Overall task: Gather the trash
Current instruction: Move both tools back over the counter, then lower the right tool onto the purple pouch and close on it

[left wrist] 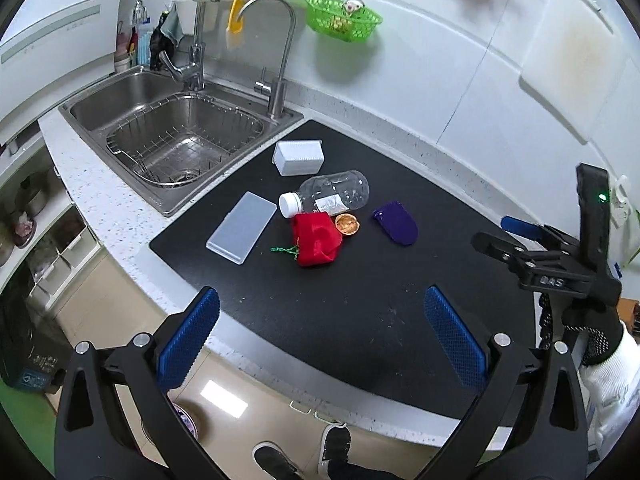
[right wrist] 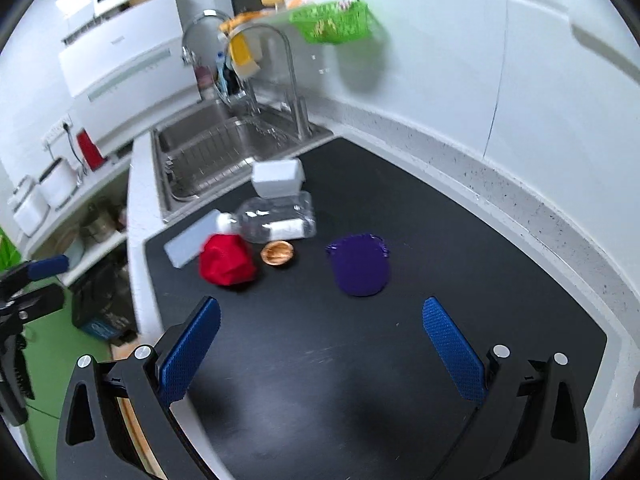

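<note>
On the black mat (left wrist: 340,312) lie a clear plastic bottle (left wrist: 332,196) with a white cap, a red cloth pouch (left wrist: 316,242), a brown walnut shell (left wrist: 347,224), a purple pouch (left wrist: 396,222), a white box (left wrist: 298,157) and a flat translucent lid (left wrist: 241,227). The right wrist view shows the bottle (right wrist: 276,216), red pouch (right wrist: 226,262), shell (right wrist: 279,254), purple pouch (right wrist: 359,266) and box (right wrist: 277,178). My left gripper (left wrist: 320,320) is open above the mat's near edge, holding nothing. My right gripper (right wrist: 320,332) is open too, short of the purple pouch.
A steel sink (left wrist: 132,104) with a wire basket (left wrist: 184,148) and two taps lies left of the mat. A green basket (left wrist: 344,20) hangs on the white wall. The right gripper's body (left wrist: 560,264) and a gloved hand (left wrist: 600,344) are at the right. Shoes stand on the floor below.
</note>
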A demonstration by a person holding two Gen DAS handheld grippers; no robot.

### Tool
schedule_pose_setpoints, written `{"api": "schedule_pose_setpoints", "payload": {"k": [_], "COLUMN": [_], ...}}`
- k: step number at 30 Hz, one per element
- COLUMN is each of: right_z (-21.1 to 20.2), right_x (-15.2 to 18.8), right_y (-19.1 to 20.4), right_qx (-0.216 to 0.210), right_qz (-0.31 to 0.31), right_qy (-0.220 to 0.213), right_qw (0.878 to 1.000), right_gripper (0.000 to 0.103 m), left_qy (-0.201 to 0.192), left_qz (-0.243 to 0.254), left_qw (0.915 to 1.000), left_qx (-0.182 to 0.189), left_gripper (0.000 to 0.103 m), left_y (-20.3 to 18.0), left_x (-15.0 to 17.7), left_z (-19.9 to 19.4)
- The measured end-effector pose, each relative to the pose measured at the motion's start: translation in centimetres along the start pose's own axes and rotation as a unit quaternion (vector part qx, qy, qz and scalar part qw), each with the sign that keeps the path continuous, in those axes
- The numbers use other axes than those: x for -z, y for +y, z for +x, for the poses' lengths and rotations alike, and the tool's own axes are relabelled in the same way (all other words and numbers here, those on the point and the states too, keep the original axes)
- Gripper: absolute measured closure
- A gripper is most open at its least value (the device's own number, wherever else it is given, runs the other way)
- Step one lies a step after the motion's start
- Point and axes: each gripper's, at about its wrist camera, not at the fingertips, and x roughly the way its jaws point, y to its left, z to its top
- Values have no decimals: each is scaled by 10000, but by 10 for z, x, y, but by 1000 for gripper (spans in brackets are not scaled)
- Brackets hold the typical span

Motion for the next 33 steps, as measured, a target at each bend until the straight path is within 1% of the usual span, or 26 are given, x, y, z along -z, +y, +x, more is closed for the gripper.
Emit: {"api": "schedule_pose_setpoints", "payload": {"k": [7,14,17,22,24,25,26,27,28,30,31,32,33], "right_z": [67,130,145,157,159,162,163,162,161,162,161,161,160], "right_x": [-21,-35,-36,-34,-32,-30,-29,-29,-29,-30,-31,-31,-31], "right_y": [-18,-30,-29,-28,-28,-27,-26,-27,-28,-27,-26,-26,-25], "right_qx": [148,153,141,126,152,186,161,134,146,136,159,176,154], "right_qz": [-286,-437,-546,-659,-713,-759,-760,-715,-702,-708,-721,-729,-717], "right_qy": [420,936,1064,1173,1219,1297,1323,1297,1283,1249,1253,1279,1294], "right_qw": [9986,9945,9927,9908,9899,9885,9882,9889,9891,9895,9894,9889,9889], "right_gripper": [6,6,6,7,24,39,44,44,48,69,91,94,94], "left_qy": [153,235,303,371,376,376,377,380,383,383,386,391,391], "left_qz": [-117,-241,-331,-389,-386,-389,-389,-382,-367,-350,-352,-364,-380], "left_qw": [9998,9992,9987,9983,9984,9984,9984,9984,9985,9986,9986,9985,9985], "left_qx": [-88,-203,-224,-211,-198,-178,-163,-146,-124,-103,-91,-78,-65], "left_gripper": [3,3,3,3,3,3,3,3,3,3,3,3,3], "left_y": [-3,1,4,7,7,8,8,7,7,6,7,7,7], "left_x": [-12,-26,-28,-31,-33,-34,-35,-35,-36,-37,-37,-37,-38], "left_z": [27,50,60,73,77,79,80,81,82,83,84,85,86]}}
